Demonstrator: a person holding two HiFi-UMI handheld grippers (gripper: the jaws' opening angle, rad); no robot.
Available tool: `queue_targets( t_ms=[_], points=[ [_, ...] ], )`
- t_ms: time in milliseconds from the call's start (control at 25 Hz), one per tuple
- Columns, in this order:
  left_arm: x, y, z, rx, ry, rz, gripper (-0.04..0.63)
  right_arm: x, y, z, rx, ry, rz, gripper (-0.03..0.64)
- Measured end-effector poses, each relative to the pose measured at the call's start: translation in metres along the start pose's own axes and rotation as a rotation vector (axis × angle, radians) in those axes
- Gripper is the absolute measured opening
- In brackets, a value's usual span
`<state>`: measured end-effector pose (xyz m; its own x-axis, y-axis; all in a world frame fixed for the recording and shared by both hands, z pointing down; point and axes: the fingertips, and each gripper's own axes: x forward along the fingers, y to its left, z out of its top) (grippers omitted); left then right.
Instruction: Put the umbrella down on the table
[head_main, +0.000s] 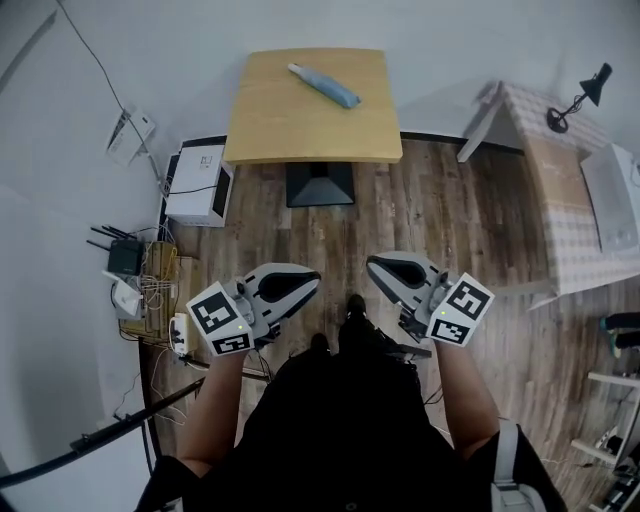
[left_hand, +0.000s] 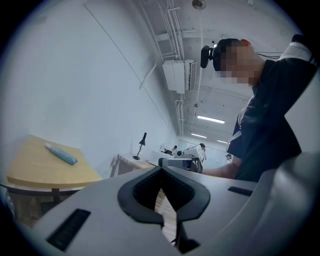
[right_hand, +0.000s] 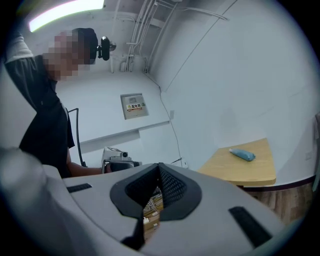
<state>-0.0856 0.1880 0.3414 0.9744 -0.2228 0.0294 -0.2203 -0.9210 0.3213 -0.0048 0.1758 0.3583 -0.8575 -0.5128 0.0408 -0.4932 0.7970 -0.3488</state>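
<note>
The light-blue folded umbrella (head_main: 323, 85) lies on the far part of the square wooden table (head_main: 290, 135), apparently flat, though it shows small here. Well apart from it, near the person, the left gripper (head_main: 308, 285) and the right gripper (head_main: 376, 266) are both closed and hold nothing. The task looks finished and nothing seems left to do.

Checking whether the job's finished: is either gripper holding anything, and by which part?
Nothing is held. The left gripper and the right gripper are both shut and empty. The folded blue umbrella lies on the wooden table.
</note>
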Motion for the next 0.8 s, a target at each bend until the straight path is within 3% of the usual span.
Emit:
queue_targets(
  t_ms=[280,520,640,800],
  points=[
    [-0.054,-0.031,-0.036,-0.039,-0.009,0.014,0.012,-0.002,0.039,-0.042,0.043,0.01,-0.069,0.018],
    [-0.057,-0.055,-0.06,-0.06,0.022,-0.004,0.012,-0.007,0.059,-0.054,0.061,-0.016,-0.045,0.018],
    [-0.043,-0.068,-0.055,-0.078,0.014,-0.028,0.012,-0.021,0.055,-0.044,0.033,-0.072,-0.074,0.018],
    [-0.017,-0.091,-0.033,-0.032,-0.013,-0.084,0.012,-0.049,0.036,-0.029,0.012,-0.126,-0.154,0.018]
  ],
)
